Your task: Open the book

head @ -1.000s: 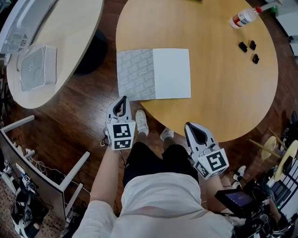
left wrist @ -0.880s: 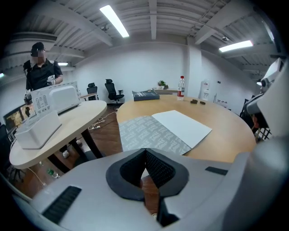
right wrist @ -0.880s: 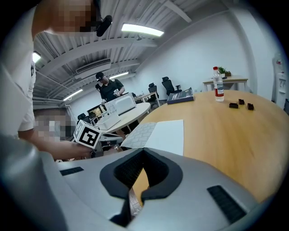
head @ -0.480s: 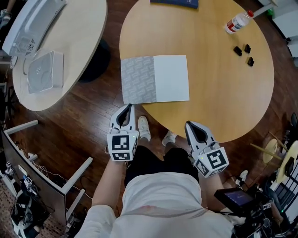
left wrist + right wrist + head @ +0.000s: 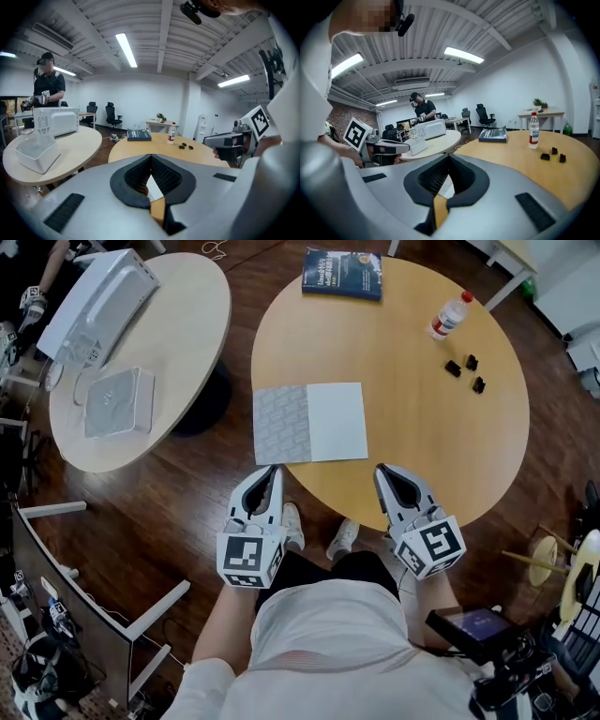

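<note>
A dark blue book lies closed at the far edge of the round wooden table; it also shows in the left gripper view and the right gripper view. Nearer me lies a flat sheet, half patterned grey, half white. My left gripper hangs shut and empty just off the table's near edge, below the sheet's grey half. My right gripper is level with it over the near rim, jaws together, nothing held. Both are far from the book. Each gripper view shows its own jaws closed.
A water bottle and three small black pieces lie at the table's far right. A second round table at left holds a white appliance and a clear box. A person stands in the background.
Both grippers have risen and come up to the table's near edge. The view has shifted, so the blue book at the far edge now shows in full.
</note>
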A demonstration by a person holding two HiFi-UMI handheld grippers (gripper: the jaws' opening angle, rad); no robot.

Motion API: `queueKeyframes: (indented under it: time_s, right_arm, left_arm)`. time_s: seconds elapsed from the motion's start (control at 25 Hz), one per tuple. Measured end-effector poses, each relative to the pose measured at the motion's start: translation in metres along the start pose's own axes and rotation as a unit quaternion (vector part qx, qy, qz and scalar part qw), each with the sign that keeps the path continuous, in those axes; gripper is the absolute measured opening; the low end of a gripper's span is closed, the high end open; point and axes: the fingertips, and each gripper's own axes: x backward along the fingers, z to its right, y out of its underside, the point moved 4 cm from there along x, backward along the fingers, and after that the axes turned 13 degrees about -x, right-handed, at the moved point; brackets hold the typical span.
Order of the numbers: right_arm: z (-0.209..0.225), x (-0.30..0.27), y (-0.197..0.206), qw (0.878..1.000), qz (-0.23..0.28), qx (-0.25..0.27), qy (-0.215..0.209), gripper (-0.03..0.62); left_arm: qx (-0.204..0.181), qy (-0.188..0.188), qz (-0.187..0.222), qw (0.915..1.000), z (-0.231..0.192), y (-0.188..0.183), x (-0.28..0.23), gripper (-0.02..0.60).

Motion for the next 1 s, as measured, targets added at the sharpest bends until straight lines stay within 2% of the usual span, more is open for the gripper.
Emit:
queueKeyframes:
  time_s: [0.24, 0.56, 0.72, 1.0]
  right_arm:
    - [-0.014, 0.017, -0.043, 0.999, 0.035, 0.031, -0.017, -0.006]
    - [-0.031, 0.048, -0.098, 0.993, 0.098, 0.065, -0.021, -0.006]
    - [-0.032, 0.066, -0.115, 0.989, 0.128, 0.067, -0.015, -0.007]
    - [-0.033, 0.078, -0.123, 0.987, 0.141, 0.076, -0.006, -0.006]
  left_arm:
    - [-0.011, 0.005, 0.052, 0.9986, 0.017, -0.048, 0.017, 0.012]
    - [-0.035, -0.004, 0.115, 0.9928, 0.011, -0.113, 0.056, 0.012]
    - [-0.044, -0.005, 0.129, 0.9907, 0.008, -0.129, 0.066, 0.012]
    - [-0.053, -0.002, 0.137, 0.9891, 0.012, -0.135, 0.068, 0.012]
